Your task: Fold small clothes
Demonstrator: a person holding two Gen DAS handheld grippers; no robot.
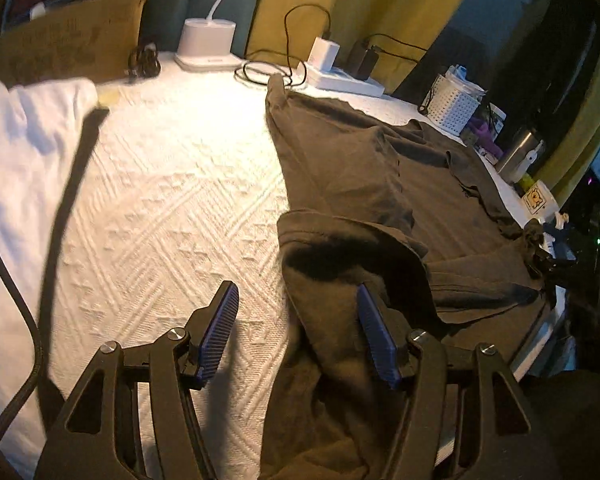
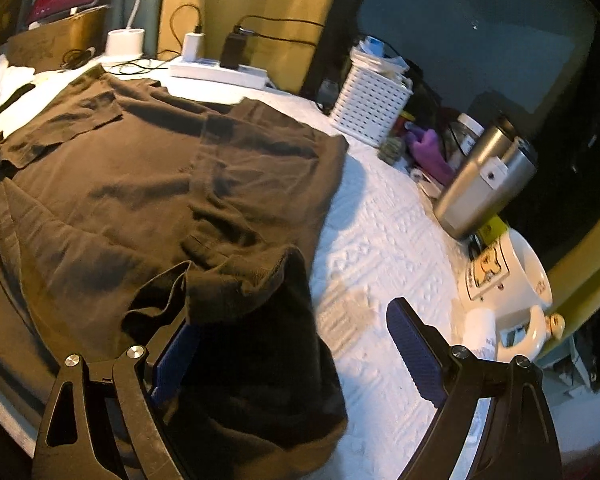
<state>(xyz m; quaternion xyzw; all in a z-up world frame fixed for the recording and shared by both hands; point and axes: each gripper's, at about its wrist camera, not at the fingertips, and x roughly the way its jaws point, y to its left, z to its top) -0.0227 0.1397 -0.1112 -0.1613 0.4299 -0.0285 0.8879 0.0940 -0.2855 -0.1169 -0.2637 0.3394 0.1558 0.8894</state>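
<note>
- The dark brown cotton T-shirt lies spread on the white quilted surface, with its near hem bunched up towards both tools.
- The left tool is spread wide, and shirt fabric lies loose between its blue ribbed pads, gripped by nothing.
- The right tool is equally wide, with a hem corner draped over its left pad.
- Judged step: taking the hem corners. Next, both must close on the cloth before lifting it over.
</note>
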